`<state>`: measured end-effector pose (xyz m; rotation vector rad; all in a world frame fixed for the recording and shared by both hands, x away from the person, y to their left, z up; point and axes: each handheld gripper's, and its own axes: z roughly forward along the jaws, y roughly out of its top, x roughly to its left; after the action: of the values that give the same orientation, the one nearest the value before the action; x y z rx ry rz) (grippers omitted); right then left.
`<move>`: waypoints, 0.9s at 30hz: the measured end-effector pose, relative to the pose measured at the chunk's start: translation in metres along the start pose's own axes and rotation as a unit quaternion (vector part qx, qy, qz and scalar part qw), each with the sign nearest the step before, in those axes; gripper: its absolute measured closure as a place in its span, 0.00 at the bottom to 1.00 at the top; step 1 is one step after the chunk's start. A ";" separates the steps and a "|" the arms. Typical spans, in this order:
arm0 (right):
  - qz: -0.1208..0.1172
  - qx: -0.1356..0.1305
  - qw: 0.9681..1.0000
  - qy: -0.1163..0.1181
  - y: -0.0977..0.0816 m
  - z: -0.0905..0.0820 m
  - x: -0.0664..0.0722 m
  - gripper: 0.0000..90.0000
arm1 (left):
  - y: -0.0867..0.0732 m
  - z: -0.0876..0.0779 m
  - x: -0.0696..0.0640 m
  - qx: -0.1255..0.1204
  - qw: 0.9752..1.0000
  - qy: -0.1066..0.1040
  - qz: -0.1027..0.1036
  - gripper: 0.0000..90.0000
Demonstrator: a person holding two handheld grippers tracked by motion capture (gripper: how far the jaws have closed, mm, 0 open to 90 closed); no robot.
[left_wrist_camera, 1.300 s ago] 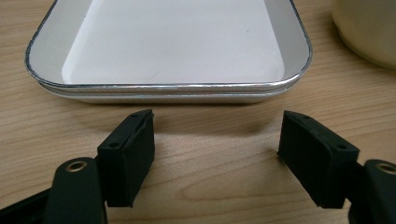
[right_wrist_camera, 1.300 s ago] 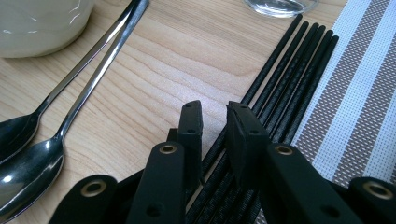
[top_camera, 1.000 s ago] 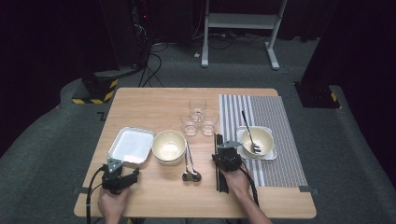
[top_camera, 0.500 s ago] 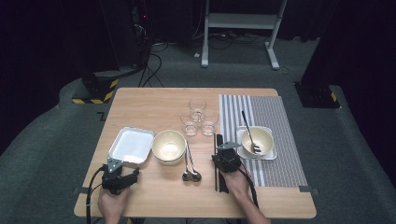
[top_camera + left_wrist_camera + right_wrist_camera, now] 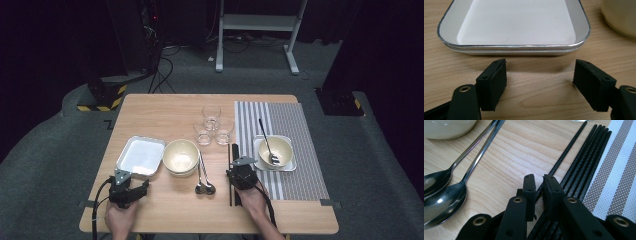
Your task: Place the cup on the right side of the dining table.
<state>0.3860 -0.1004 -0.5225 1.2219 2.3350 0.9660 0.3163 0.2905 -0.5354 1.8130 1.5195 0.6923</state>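
Several black chopsticks (image 5: 584, 157) lie side by side on the wooden table (image 5: 165, 110), along the left edge of the striped placemat (image 5: 295, 120). My right gripper (image 5: 538, 185) is down over them. Its jaws stand a narrow slit apart, with the leftmost chopstick (image 5: 564, 155) running into the gap. In the high view this gripper (image 5: 235, 160) covers the middle of the chopsticks (image 5: 230, 149). My left gripper (image 5: 540, 82) is open and empty, resting on the table just in front of the white tray (image 5: 511, 47), apart from its rim. The high view shows it (image 5: 131, 181) at front left.
A cream bowl (image 5: 181, 156) sits right of the tray (image 5: 141, 156), with two spoons (image 5: 202, 175) beside it. Three glasses (image 5: 212, 125) cluster behind. On the placemat a second bowl (image 5: 277, 150) with a spoon stands on a square plate (image 5: 259, 162).
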 end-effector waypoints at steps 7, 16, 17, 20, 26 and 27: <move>0.001 -0.004 1.000 0.001 -0.005 -0.003 0.004 0.89 | 0.000 0.000 0.000 0.000 1.000 0.001 0.000 0.30; -0.002 -0.008 1.000 0.003 -0.009 -0.005 0.007 0.89 | 0.000 0.000 0.000 0.000 1.000 0.001 0.001 0.30; -0.003 -0.007 1.000 0.003 -0.009 -0.005 0.008 0.89 | 0.000 0.000 0.000 0.000 1.000 0.001 0.001 0.30; -0.006 -0.009 1.000 0.003 -0.010 -0.005 0.009 0.89 | 0.000 0.000 0.000 0.000 1.000 0.001 0.001 0.30; -0.011 -0.007 1.000 0.004 -0.010 -0.006 0.012 0.89 | 0.000 0.000 0.000 0.000 1.000 0.001 0.001 0.30; -0.011 -0.007 1.000 0.004 -0.010 -0.006 0.012 0.89 | 0.000 0.000 0.000 0.000 1.000 0.001 0.001 0.30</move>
<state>0.3698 -0.0970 -0.5252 1.1866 2.3388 0.9814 0.3163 0.2901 -0.5355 1.8146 1.5205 0.6951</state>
